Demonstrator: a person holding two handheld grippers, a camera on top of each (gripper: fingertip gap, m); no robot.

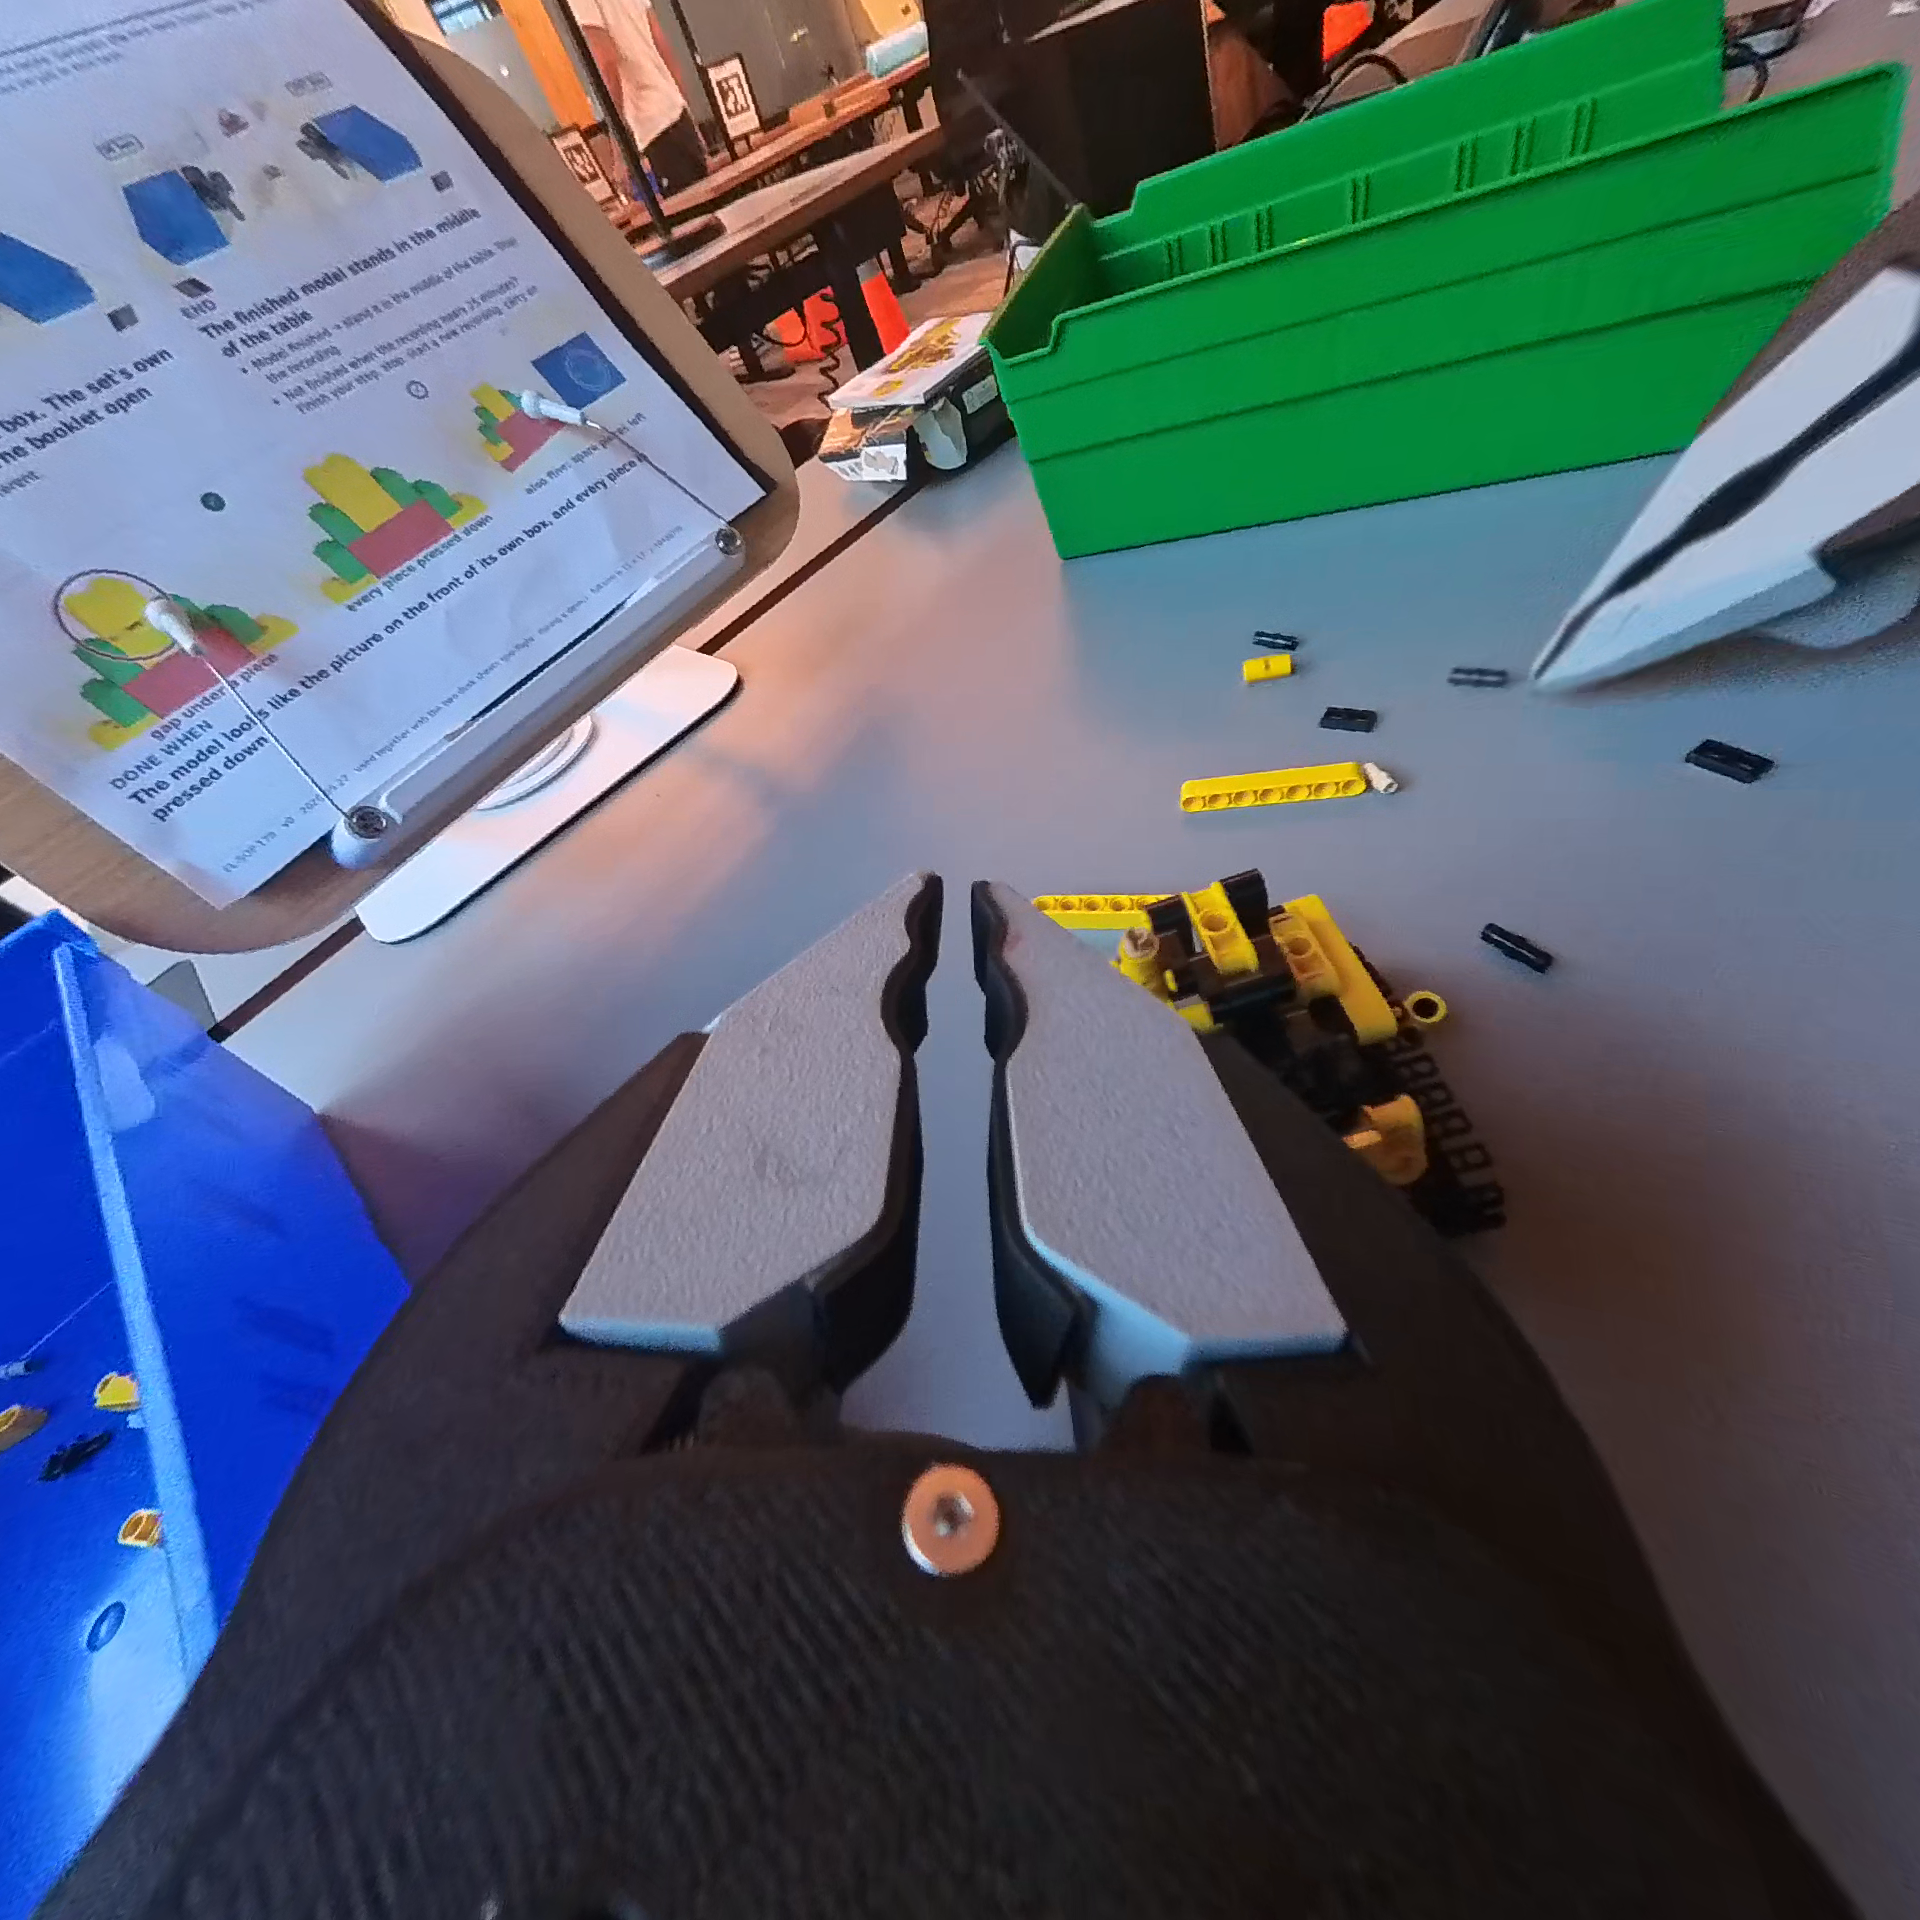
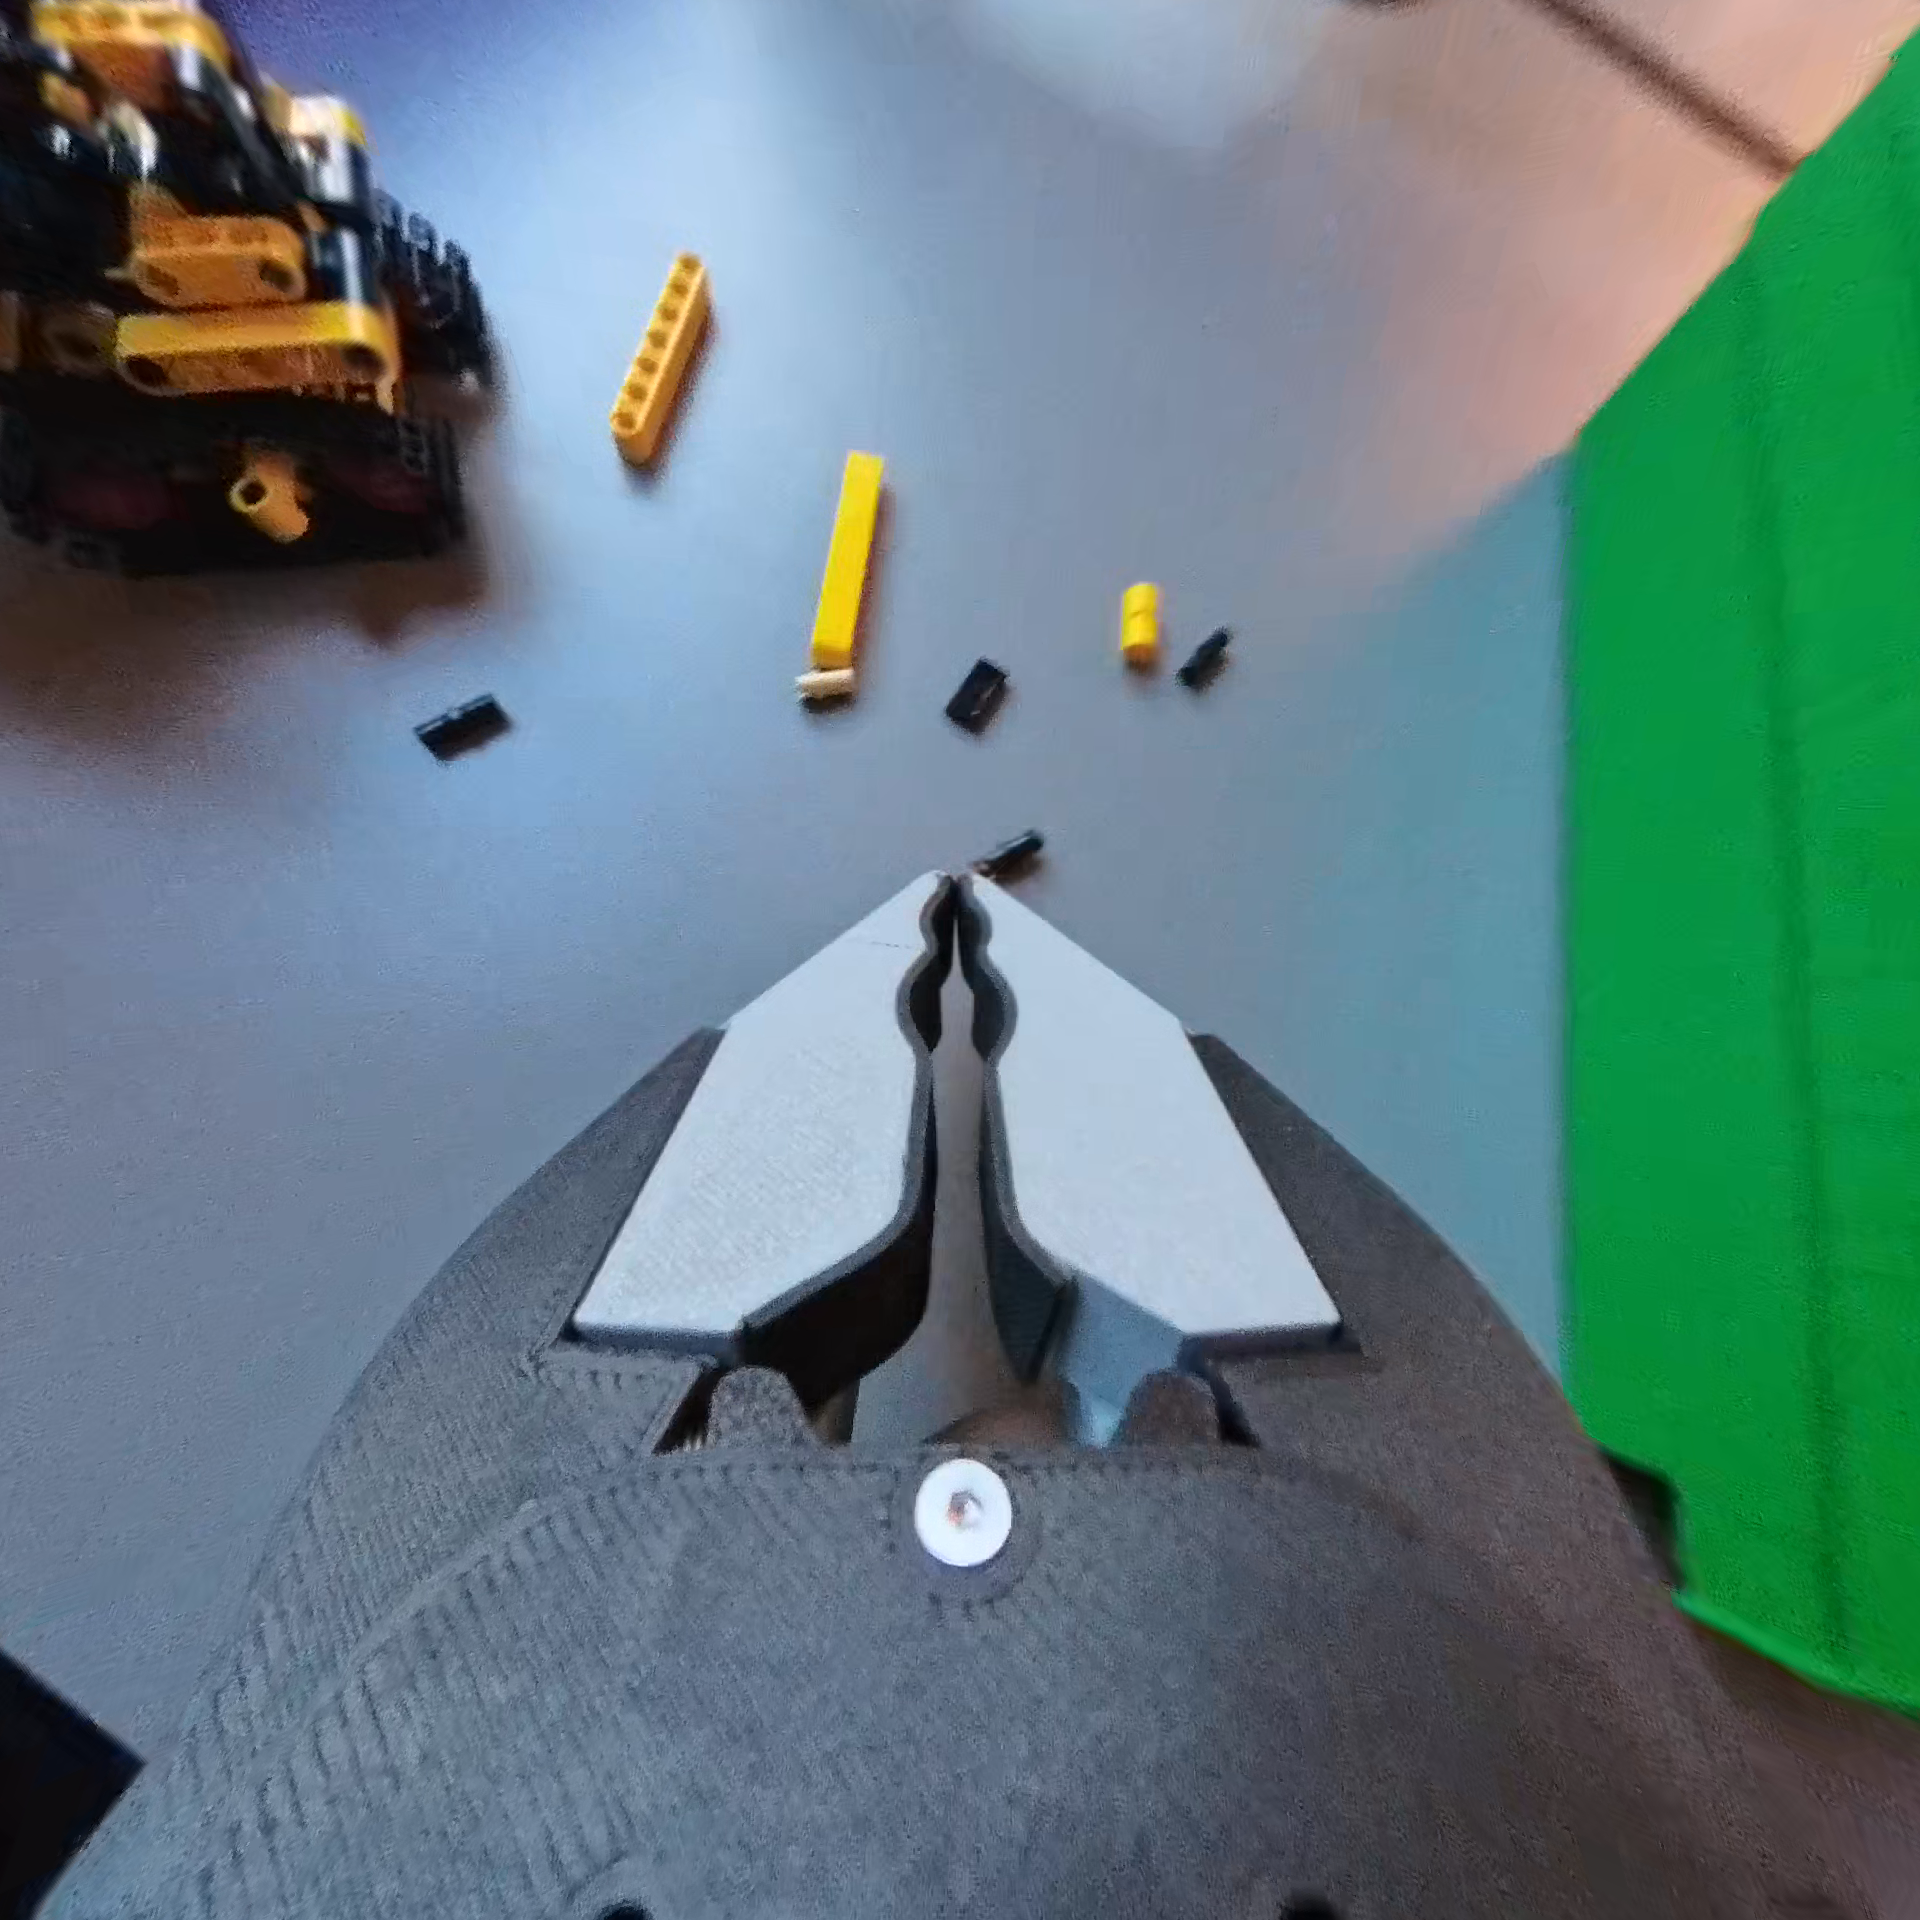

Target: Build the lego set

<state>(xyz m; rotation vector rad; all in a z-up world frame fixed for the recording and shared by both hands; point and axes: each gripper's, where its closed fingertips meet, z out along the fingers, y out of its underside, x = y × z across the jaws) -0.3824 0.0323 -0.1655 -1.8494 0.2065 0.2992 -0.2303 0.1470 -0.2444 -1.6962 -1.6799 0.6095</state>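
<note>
A half-built yellow and black model point(image 1: 1278, 997) lies on the grey table, just right of my left gripper point(image 1: 956, 899). The left jaws are almost together, with only a thin slit and nothing between them. My right gripper point(image 2: 954, 881) is shut and empty, low over the table; it also shows in the left wrist view point(image 1: 1538, 675). A small black pin point(image 2: 1008, 852) lies just beyond its tips. Farther off lie a long yellow beam point(image 2: 850, 561), a second yellow beam point(image 2: 662, 358), a short yellow piece point(image 2: 1140, 620) and loose black pieces point(image 2: 977, 693). The model point(image 2: 208, 291) is at far left.
Stacked green bins point(image 1: 1455, 343) stand at the table's back right, close on the right of my right gripper point(image 2: 1745, 935). A blue bin point(image 1: 125, 1299) with several small parts is at the left. An instruction sheet on a stand point(image 1: 343, 468) stands at back left, with a small box point(image 1: 914, 395) behind it. Spacing between my two grippers at the tips: around 20 cm.
</note>
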